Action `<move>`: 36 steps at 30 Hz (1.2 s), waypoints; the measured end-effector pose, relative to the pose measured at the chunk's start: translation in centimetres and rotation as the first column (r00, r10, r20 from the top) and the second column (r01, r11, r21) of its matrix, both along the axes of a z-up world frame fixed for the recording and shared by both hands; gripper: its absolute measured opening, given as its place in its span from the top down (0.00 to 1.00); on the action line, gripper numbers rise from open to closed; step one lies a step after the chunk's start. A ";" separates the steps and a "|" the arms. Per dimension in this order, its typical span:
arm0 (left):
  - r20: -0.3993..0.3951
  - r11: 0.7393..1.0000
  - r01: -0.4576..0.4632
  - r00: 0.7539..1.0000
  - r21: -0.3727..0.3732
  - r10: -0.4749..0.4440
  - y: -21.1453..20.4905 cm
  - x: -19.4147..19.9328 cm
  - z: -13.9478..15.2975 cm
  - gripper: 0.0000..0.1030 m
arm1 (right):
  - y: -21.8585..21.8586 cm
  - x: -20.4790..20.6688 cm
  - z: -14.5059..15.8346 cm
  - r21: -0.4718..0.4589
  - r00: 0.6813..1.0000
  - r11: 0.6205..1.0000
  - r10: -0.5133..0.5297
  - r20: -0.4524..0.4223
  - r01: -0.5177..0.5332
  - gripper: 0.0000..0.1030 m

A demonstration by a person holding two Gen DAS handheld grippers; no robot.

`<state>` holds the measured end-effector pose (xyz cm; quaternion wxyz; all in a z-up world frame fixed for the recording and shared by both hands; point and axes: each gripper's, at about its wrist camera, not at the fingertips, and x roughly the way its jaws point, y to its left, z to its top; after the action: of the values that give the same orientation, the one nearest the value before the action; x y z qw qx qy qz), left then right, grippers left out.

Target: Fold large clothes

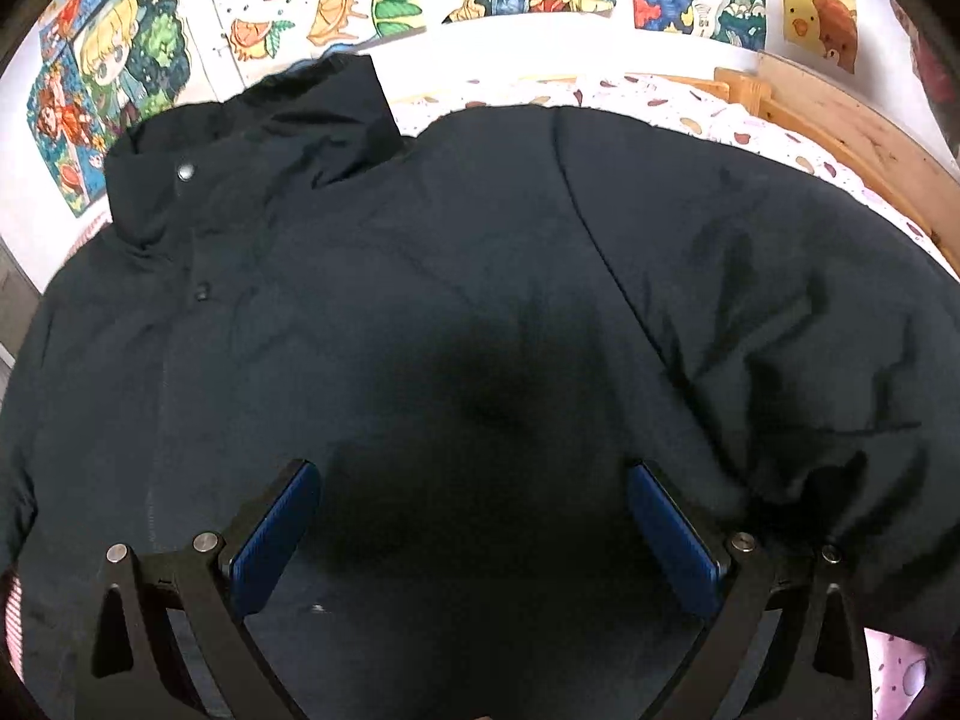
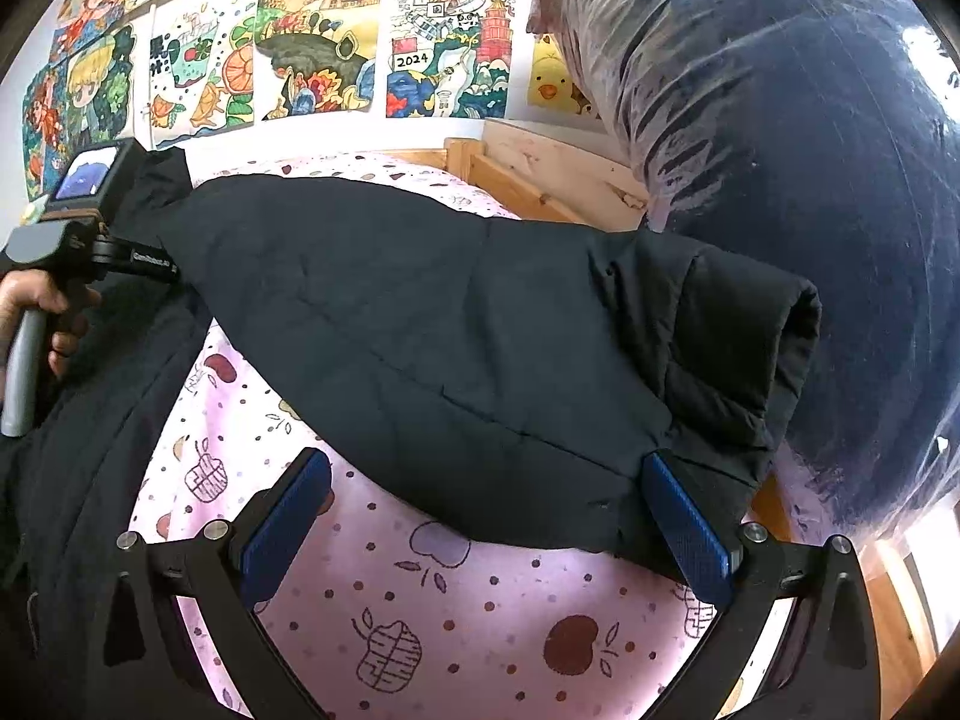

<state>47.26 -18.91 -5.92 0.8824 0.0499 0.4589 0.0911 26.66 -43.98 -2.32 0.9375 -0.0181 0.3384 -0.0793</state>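
l tool released over jacket | r tool released by sleeve | collar pts to wall

Left gripper, jaws spread wide, hovers over black padded jacket lying on pink patterned bedsheet.

Left gripper and right gripper: black angular frames, silver screws, ribbed blue pads. Bare-skinned hand on grey handle.
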 end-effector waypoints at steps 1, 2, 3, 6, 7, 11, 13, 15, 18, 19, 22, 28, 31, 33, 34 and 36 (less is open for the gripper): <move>-0.002 1.000 0.001 1.000 -0.004 -0.001 0.0 0.1 -0.2 0.00 | -0.1 -0.1 0.0 0.005 1.000 1.000 0.000 -0.002 0.000 0.01; -0.006 1.000 0.002 1.000 -0.012 -0.002 0.1 0.1 -0.5 0.00 | -0.1 -0.2 0.0 0.015 1.000 1.000 0.001 -0.007 -0.001 0.01; -0.011 1.000 0.004 1.000 -0.022 -0.004 0.2 0.2 -0.8 0.00 | -0.1 -0.2 0.0 0.029 1.000 1.000 0.008 -0.015 -0.008 0.01; -0.006 0.998 0.001 1.000 -0.069 -0.001 0.8 0.2 -1.7 0.00 | 0.0 -0.3 -0.2 0.115 0.997 0.992 0.056 -0.061 -0.049 0.01; -0.002 0.997 0.000 1.000 -0.083 0.000 1.0 0.1 -1.9 0.00 | 0.0 -0.3 -0.2 0.154 0.995 0.986 0.074 -0.066 -0.063 0.01; 0.016 0.994 0.000 1.000 -0.107 0.001 1.3 -0.1 -2.6 0.00 | -1.0 0.0 -0.7 0.438 0.988 0.895 0.135 -0.070 -0.091 0.01; 0.022 0.995 0.001 1.000 -0.100 0.001 1.2 0.0 -2.8 0.00 | -1.9 0.9 -1.5 0.550 0.991 0.834 0.104 -0.088 -0.039 0.01; 0.032 0.996 0.002 0.999 -0.093 0.001 1.0 -0.1 -2.9 0.00 | -2.6 1.6 -2.0 0.590 0.994 0.807 0.064 -0.089 0.001 0.01; 0.045 0.995 0.003 0.999 -0.098 0.001 1.1 -0.4 -2.9 0.00 | -3.3 2.0 -2.2 0.642 0.998 0.765 -0.008 -0.068 0.050 0.01; 0.050 0.995 0.003 0.999 -0.103 0.002 1.2 -0.5 -2.9 0.00 | -3.4 2.0 -2.4 0.659 0.997 0.749 -0.034 -0.065 0.069 0.01; 0.065 0.993 0.004 0.998 -0.118 0.003 1.4 -0.8 -3.0 0.00 | -3.8 1.9 -2.8 0.733 0.988 0.666 -0.147 -0.056 0.140 0.01; 0.097 0.992 0.010 0.995 -0.125 0.003 1.9 -1.9 -3.3 0.00 | -3.6 1.3 -3.8 0.815 0.951 0.541 -0.305 -0.044 0.211 0.05; 0.108 0.992 0.013 0.994 -0.122 0.001 2.0 -2.2 -3.6 0.00 | -3.9 0.9 -4.3 0.836 0.929 0.491 -0.365 -0.056 0.244 0.16; 0.110 0.992 0.014 0.994 -0.124 0.000 1.9 -2.3 -3.6 0.00 | -4.3 0.6 -4.7 0.843 0.914 0.462 -0.398 -0.079 0.274 0.29; 0.110 0.992 0.014 0.994 -0.125 0.000 1.8 -2.4 -3.7 0.00 | -4.6 0.5 -4.9 0.845 0.908 0.450 -0.410 -0.090 0.288 0.32; 0.110 0.992 0.014 0.994 -0.127 0.000 1.8 -2.4 -3.8 0.00 | -4.7 0.8 -5.2 0.841 0.894 0.431 -0.430 -0.126 0.326 0.42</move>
<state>44.88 -17.15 -9.76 0.9080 -0.0103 0.4143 0.0612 27.45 -48.67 -7.48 0.8007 0.5184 0.2777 -0.1142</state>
